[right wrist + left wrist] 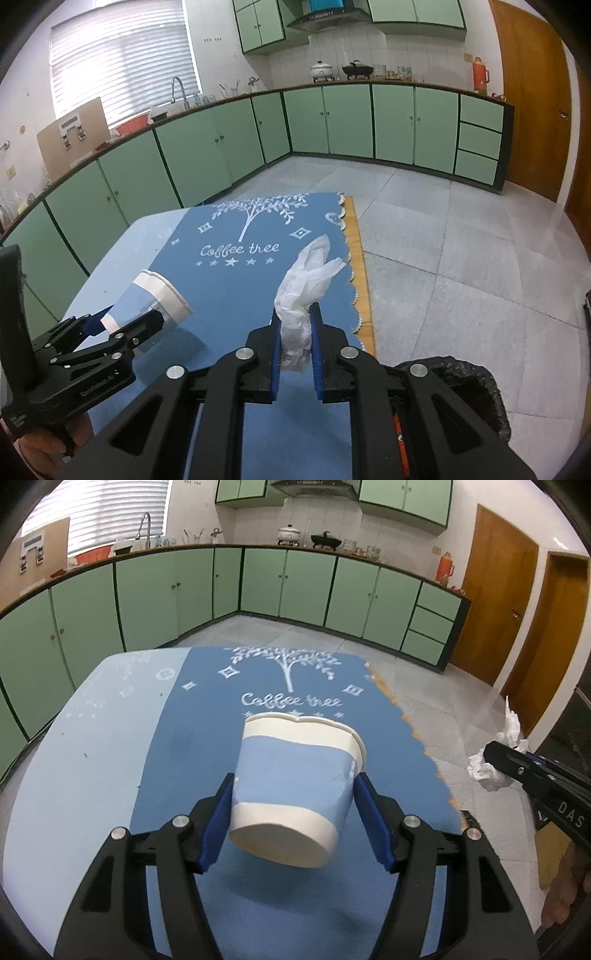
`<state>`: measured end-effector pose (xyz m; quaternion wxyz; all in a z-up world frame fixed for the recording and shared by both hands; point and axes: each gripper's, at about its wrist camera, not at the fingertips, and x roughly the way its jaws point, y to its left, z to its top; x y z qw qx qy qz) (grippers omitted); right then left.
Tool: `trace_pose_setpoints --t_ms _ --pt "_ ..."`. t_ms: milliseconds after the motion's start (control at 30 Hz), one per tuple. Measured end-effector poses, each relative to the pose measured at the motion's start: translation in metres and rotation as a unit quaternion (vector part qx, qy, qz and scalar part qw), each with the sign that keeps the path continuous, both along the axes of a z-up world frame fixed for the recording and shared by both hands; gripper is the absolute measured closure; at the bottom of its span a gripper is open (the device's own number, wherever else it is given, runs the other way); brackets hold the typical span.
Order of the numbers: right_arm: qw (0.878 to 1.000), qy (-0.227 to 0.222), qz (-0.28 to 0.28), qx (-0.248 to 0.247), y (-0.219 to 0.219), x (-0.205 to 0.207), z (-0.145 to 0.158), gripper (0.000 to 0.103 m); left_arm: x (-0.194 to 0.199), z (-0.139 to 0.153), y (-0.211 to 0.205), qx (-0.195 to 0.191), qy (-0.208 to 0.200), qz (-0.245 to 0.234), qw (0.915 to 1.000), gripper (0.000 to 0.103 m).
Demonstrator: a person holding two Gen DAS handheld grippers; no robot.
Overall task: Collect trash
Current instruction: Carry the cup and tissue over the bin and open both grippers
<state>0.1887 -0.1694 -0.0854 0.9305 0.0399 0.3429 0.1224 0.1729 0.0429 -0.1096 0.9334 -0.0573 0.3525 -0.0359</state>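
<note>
My left gripper (293,790) is shut on a blue-and-white paper cup (295,775), held tilted above the blue cloth, rim pointing away. It also shows in the right wrist view, gripper (125,319) and cup (155,295), at the left. My right gripper (295,314) is shut on a crumpled white plastic glove (306,284), held above the table's right part. In the left wrist view the right gripper's finger (517,764) shows at the right edge with the white glove (495,760) in it.
The table has a blue "Coffee tree" cloth (236,288) and a light blue strip (81,775) on its left. A bin with a black liner (469,384) stands on the floor at the lower right. Green kitchen cabinets (332,125) line the far walls.
</note>
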Motion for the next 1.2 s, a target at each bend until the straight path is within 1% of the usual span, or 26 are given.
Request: trace_pose_setpoints --t_ms 333,500,600,767,967,1100,1200 --pt "0.999 -0.016 -0.034 -0.002 -0.037 -0.029 0.021 0.089 -0.018 0.029 -0.035 0.004 -0.024 -0.031 0.9992 0.041" --pt "0.998 -0.017 -0.057 -0.005 -0.064 -0.045 0.023 0.089 -0.022 0.035 -0.063 0.003 -0.032 -0.064 0.9975 0.041" --pt "0.997 -0.015 -0.076 -0.006 -0.086 -0.056 0.022 0.089 -0.024 0.037 -0.088 0.003 -0.034 -0.091 0.9952 0.041" --pt "0.993 -0.009 -0.119 -0.006 -0.127 -0.074 0.015 0.089 -0.025 0.032 -0.132 0.003 -0.031 -0.142 0.9894 0.041" --pt "0.986 0.004 -0.166 -0.008 -0.173 -0.091 0.002 0.089 -0.025 0.02 -0.188 0.005 -0.023 -0.201 0.9793 0.041" --pt "0.983 0.012 -0.185 -0.007 -0.191 -0.1 -0.006 0.089 -0.024 0.007 -0.217 0.014 -0.009 -0.232 0.9725 0.039" --pt "0.981 0.018 -0.192 -0.006 -0.2 -0.104 -0.012 0.089 -0.026 0.001 -0.227 0.02 -0.004 -0.246 0.9691 0.037"
